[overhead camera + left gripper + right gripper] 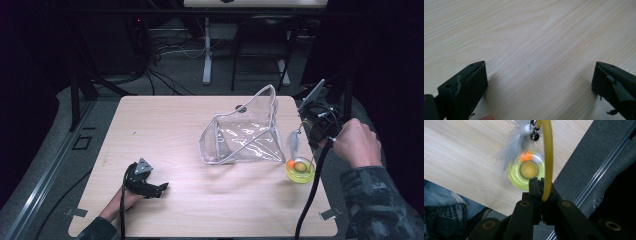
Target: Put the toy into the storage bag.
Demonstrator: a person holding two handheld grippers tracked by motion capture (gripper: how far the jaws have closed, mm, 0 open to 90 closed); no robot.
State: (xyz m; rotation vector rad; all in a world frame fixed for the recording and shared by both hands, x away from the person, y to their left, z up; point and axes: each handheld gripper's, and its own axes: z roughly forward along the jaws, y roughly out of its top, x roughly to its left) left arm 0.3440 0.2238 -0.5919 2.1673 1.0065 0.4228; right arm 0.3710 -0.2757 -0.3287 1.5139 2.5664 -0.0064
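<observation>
A yellow round toy base [300, 170] stands near the table's right edge, with an orange ball [525, 157] on its rim. A thin yellow rod [548, 157] rises from it, and a grey feather [293, 142] with a small bell hangs from the rod's top. My right gripper [539, 182] is above the base, shut on the rod; in the high view the right gripper [315, 142] is held just off the table's right edge. My left gripper [159, 190] rests at the front left with its jaws wide apart and only bare wood between them [539, 75].
A clear plastic pouch [245, 132] stands open in the middle of the wooden table [165, 125], just left of the toy. Beyond the table are grey floor, cables and stand legs. A metal floor rail [599, 177] runs beside the right edge.
</observation>
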